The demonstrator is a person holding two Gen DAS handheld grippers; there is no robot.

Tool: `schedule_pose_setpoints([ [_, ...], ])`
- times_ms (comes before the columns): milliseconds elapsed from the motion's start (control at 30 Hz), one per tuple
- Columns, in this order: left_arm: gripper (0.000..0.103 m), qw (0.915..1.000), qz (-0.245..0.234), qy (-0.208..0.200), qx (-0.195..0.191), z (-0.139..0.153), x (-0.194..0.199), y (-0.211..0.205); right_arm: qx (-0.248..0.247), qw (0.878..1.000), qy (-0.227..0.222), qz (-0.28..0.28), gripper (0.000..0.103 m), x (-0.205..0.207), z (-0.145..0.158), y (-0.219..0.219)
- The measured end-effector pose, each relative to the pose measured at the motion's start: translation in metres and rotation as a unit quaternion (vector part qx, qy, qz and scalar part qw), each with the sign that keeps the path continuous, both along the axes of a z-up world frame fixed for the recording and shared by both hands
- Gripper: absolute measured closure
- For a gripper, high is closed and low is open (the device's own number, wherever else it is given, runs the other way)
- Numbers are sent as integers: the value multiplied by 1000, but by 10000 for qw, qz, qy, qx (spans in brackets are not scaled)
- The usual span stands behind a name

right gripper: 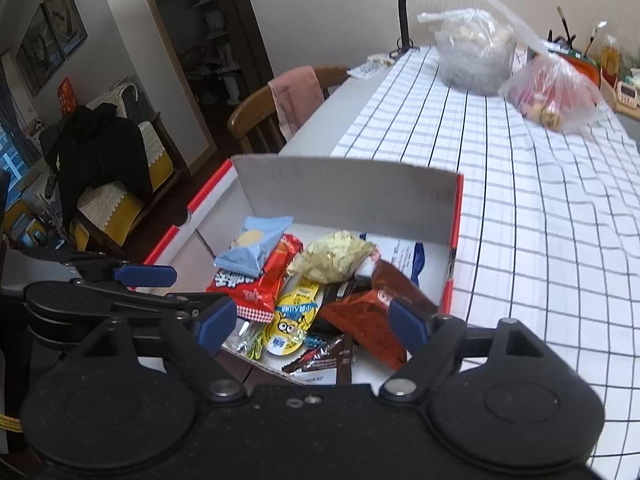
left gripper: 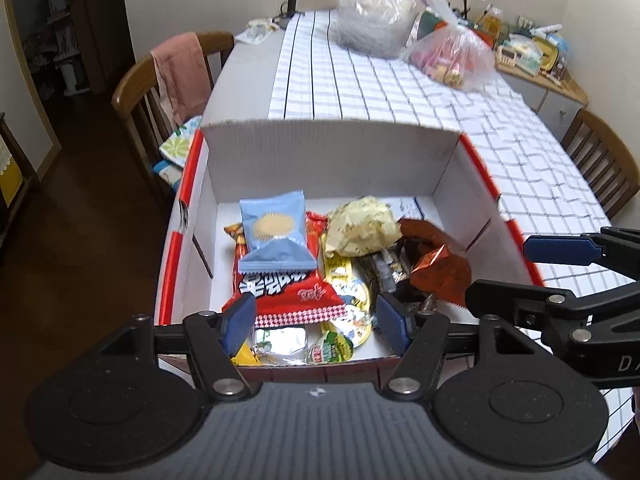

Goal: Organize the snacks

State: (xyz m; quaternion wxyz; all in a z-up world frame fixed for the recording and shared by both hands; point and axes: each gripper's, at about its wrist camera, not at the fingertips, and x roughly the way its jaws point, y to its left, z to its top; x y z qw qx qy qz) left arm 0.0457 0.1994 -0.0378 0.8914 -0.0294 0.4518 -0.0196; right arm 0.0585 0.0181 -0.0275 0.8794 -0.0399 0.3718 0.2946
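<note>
Checked white tablecloth (left gripper: 400, 92) covers the long dining table where we work, and our two grippers hang above one open cardboard box. Our left gripper (left gripper: 316, 322) has its blue pads (left gripper: 239, 322) parted with nothing between them, poised over the near end of the box. Our right gripper (right gripper: 312, 330) stands wider, likewise empty; neither touches a packet. We judge both sit raised and parted so the contents can be seen and a next packet chosen.

Below them lies the white cardboard box with red edges (left gripper: 328, 152), its tall back flap upright to keep things in. Inside, the snacks are heaped rather than sorted: a pale blue biscuit pouch (left gripper: 275, 236) rests on a red printed wrapper (left gripper: 288, 292), beside a crumpled cream-yellow packet (left gripper: 360, 226) and a shiny brown foil wrapper (left gripper: 436, 268). Small yellow cartoon sachets (right gripper: 292, 316) lie underneath, though their number is hard to tell.

Farther off, two clear plastic bags (left gripper: 448, 52) sit near the far end, possibly holding more snacks.
</note>
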Motion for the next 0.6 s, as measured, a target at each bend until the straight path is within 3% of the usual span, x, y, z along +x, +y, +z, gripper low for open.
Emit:
schedule_pose_setpoints([
  [200, 31, 9995, 11, -302, -62, 17, -11, -2, 88, 9996, -261, -64, 14, -10, 17, -5],
  [400, 24, 9984, 10, -553, -114, 31, -21, -1, 199, 9982, -520, -236, 1, -20, 30, -17],
  [600, 20, 9973, -46, -723, -123, 41, -29, -4, 311, 9963, -661, -449, 0, -26, 36, -27],
])
